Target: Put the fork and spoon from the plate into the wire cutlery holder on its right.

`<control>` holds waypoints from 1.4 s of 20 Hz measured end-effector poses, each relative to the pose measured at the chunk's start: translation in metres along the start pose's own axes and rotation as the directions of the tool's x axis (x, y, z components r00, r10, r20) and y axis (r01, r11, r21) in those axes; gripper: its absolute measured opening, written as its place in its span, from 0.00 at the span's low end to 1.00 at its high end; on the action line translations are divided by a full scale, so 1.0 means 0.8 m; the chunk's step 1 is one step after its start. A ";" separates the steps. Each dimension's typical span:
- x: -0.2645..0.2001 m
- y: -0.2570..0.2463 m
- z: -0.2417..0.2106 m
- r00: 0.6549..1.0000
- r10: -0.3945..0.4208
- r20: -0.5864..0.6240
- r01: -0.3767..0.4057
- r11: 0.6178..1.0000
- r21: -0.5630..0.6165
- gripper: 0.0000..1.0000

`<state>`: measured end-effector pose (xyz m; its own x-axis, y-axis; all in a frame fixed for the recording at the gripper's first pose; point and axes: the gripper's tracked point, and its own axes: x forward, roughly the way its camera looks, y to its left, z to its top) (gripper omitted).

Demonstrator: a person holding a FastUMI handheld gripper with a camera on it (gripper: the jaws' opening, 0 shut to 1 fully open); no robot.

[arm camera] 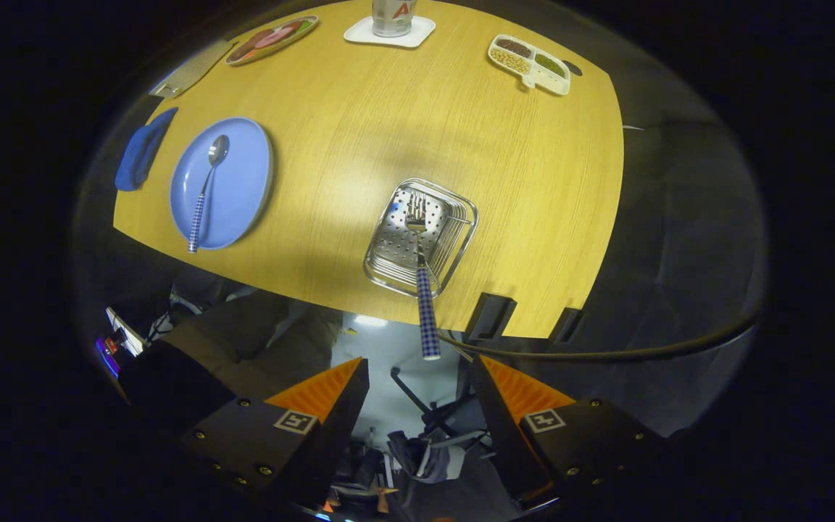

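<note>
One fork [421, 272] leans in holder [421, 235]; tool [417, 377] open, empty.

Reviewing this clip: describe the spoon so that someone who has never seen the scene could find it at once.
On the yellow wooden table, look left of the wire cutlery holder to the round blue plate. The spoon lies across it, its checked handle overhanging the rim. The fork has a matching handle but sits in the holder, just ahead of the open, empty tool.

Fork [421, 246] in holder [461, 217] — spoon [207, 185] on plate [243, 174]
</note>
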<state>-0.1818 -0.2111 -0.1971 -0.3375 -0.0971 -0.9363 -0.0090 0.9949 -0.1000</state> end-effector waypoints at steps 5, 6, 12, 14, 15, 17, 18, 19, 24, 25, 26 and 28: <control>-0.007 0.050 -0.039 0.995 0.033 0.099 -0.040 0.997 0.072 0.92; -0.008 0.061 -0.046 0.994 0.038 0.105 -0.047 0.995 0.085 1.00; -0.005 0.142 -0.027 0.959 0.084 0.269 -0.112 0.989 0.094 1.00; -0.004 0.168 -0.013 0.935 0.097 0.340 -0.134 0.987 0.086 1.00; -0.003 0.182 -0.008 0.928 0.103 0.357 -0.139 0.987 0.076 1.00; -0.004 0.213 0.010 0.909 0.129 0.396 -0.160 0.986 0.046 1.00; -0.003 0.225 0.018 0.905 0.135 0.403 -0.157 0.987 0.021 1.00; -0.002 0.235 0.021 0.902 0.141 0.408 -0.155 0.988 0.001 1.00; 0.000 0.288 0.058 0.869 0.168 0.466 -0.169 0.985 -0.040 1.00; 0.000 0.296 0.065 0.865 0.175 0.469 -0.175 0.984 -0.044 1.00; 0.000 0.305 0.072 0.863 0.181 0.472 -0.187 0.982 -0.035 1.00; 0.007 0.318 0.083 0.865 0.180 0.468 -0.184 0.982 -0.037 1.00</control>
<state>-0.1235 0.0394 -0.2504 0.1465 0.0828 -0.9857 0.0185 0.9961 0.0864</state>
